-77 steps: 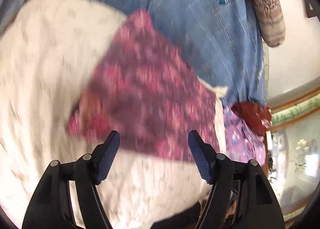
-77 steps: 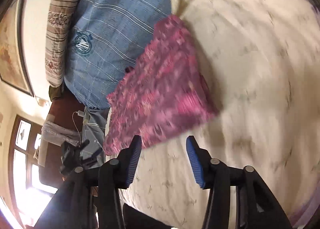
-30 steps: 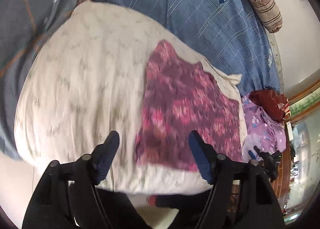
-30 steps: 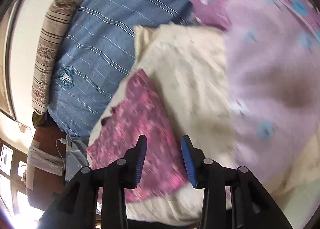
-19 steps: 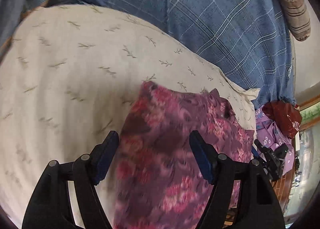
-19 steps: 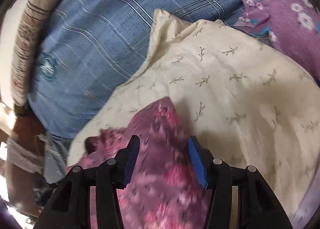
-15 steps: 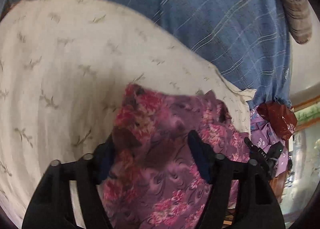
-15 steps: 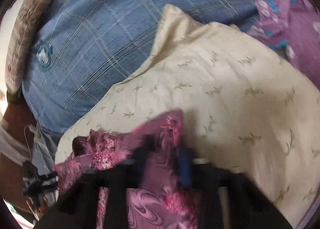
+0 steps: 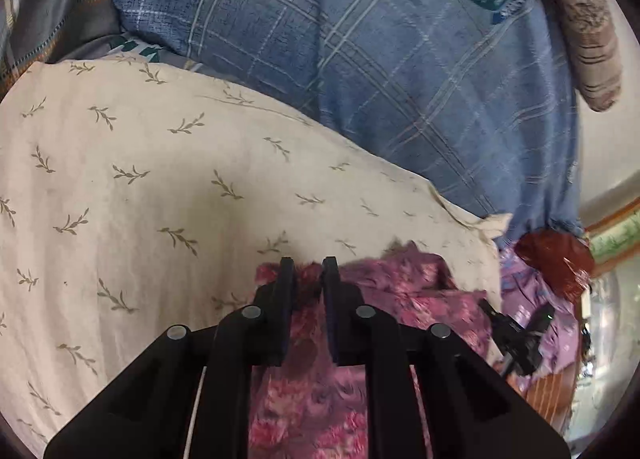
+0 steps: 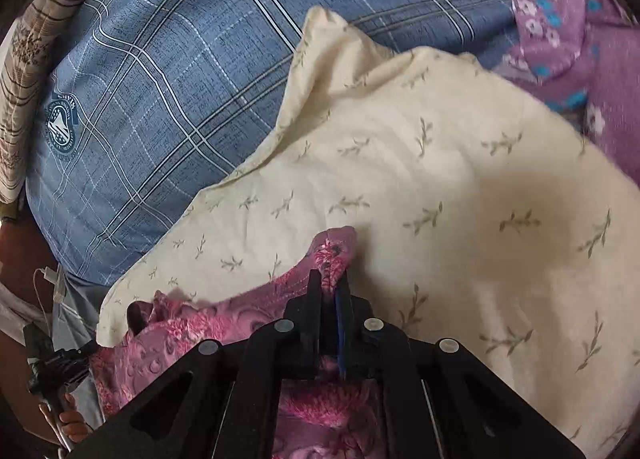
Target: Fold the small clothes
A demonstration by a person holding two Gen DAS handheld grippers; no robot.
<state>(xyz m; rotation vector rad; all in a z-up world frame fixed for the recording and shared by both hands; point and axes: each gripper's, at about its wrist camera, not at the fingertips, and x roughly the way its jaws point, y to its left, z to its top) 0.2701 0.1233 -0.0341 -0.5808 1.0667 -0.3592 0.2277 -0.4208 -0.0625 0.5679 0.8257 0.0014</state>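
A pink-and-purple floral garment [image 9: 420, 299] lies on a cream leaf-print pillow [image 9: 160, 187]. In the left wrist view my left gripper [image 9: 308, 271] is at the garment's far left corner. Its jaws are closing, with a bunch of the fabric pinched between the pads. In the right wrist view my right gripper [image 10: 330, 279] is shut on the other far corner of the garment [image 10: 224, 323], whose tip sticks out past the fingertips. The rest of the garment runs under both grippers and is partly hidden. The cream pillow [image 10: 460, 187] spreads out to the right.
A blue plaid pillow [image 9: 360, 59] lies behind the cream one, with a striped bolster [image 9: 584, 27] at its far end. A purple floral cloth [image 10: 580, 39] and a dark red bundle [image 9: 556, 259] lie beside the cream pillow. A hand [image 10: 72, 427] shows at the lower left.
Both grippers have moved forward over the garment to its far corners. Both sets of jaws have come together on the fabric, the right first.
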